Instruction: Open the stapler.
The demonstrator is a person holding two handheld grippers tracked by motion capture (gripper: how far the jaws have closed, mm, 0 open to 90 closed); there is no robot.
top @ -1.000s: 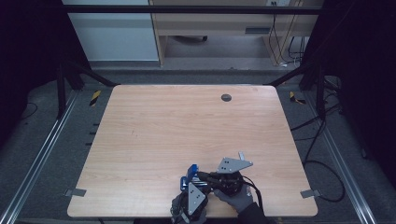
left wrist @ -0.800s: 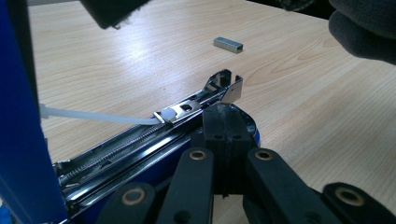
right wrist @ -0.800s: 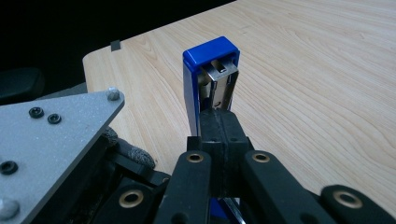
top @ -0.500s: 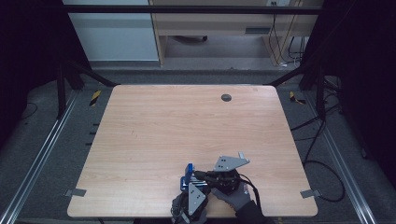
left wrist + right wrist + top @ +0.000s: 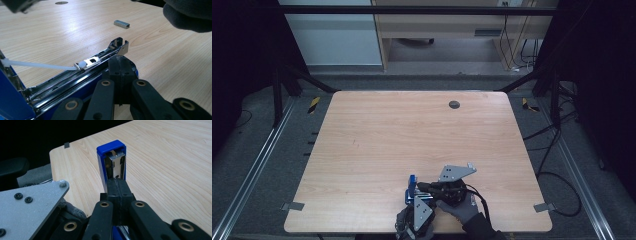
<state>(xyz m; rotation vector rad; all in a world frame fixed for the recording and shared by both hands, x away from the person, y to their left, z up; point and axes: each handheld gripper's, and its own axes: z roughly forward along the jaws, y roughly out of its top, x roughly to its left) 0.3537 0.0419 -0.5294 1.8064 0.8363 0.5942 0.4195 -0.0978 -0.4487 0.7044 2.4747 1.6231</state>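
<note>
Stapler (image 5: 412, 187), blue, hinged open, sits on the wooden table (image 5: 377, 145) at its near edge, right of centre, between the two grippers. High view gives placement only: the raised blue cover reads as a small upright bar, the left gripper (image 5: 414, 207) just below it and the right gripper (image 5: 424, 189) just to its right, both in gloved hands; detail of the mechanism is too small to read there.

Left gripper view adds the metal staple channel (image 5: 85, 67) lying open, with its spring and white plastic pusher exposed. A loose staple strip (image 5: 121, 24) lies on the table beyond the channel's tip, well apart from it; a dark round insert (image 5: 61, 2) shows far back in the tabletop. Left gripper (image 5: 119, 62) has its jaws pressed together with no gap, tips resting at the side of the channel near its front end; whether they pinch any part of it I cannot tell.

Right gripper view shows the cover's underside, standing near upright with the metal liner visible inside the blue shell. Right gripper (image 5: 117, 186) also has jaws together, tips against the cover's lower inner face.

Long axis of the channel runs low along the table, front end pointing away from the person toward the far edge; cover's long axis points up.
</note>
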